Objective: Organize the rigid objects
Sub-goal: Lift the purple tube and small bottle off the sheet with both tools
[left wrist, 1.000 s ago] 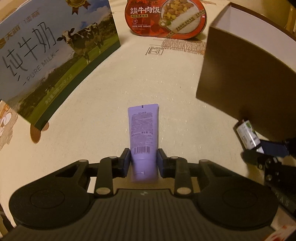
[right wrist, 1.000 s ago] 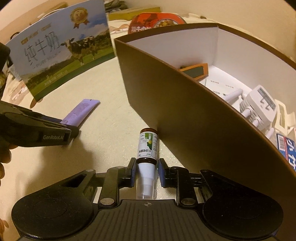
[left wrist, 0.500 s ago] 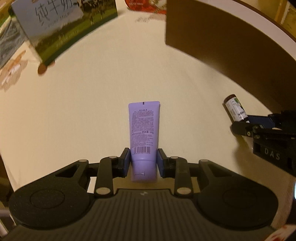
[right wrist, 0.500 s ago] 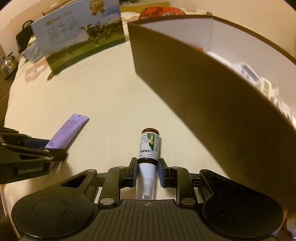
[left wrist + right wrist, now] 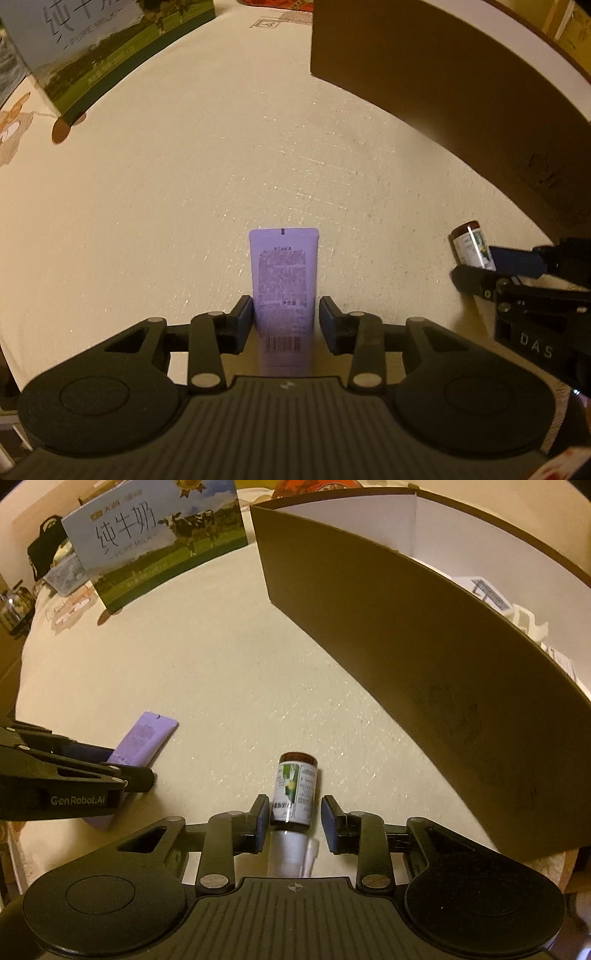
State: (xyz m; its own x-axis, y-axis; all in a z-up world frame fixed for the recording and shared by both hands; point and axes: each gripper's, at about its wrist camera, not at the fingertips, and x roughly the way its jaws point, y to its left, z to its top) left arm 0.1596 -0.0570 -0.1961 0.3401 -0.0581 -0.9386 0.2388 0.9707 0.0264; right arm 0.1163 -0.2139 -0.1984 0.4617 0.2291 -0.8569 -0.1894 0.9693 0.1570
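A purple tube (image 5: 283, 273) lies flat on the cream tablecloth between the fingers of my left gripper (image 5: 284, 321). The jaws are opening, and a narrow gap shows on the right pad's side. A small brown bottle (image 5: 297, 786) with a white-and-green label and a clear cap lies between the fingers of my right gripper (image 5: 295, 812). Those jaws are opening too, and both pads stand off the bottle. The two grippers sit side by side: the right wrist view has the left one (image 5: 74, 771) with the tube (image 5: 146, 738), and the left wrist view has the bottle (image 5: 471, 245).
A tall brown box (image 5: 424, 657) with a white inside stands to the right and holds several white items. A milk carton (image 5: 159, 535) stands at the back left. A red food bowl sits behind the box. The table's edge runs along the left.
Both grippers moved back from the brown box and the milk carton, then stopped. In the last half second both pairs of jaws have parted from the tube and the bottle.
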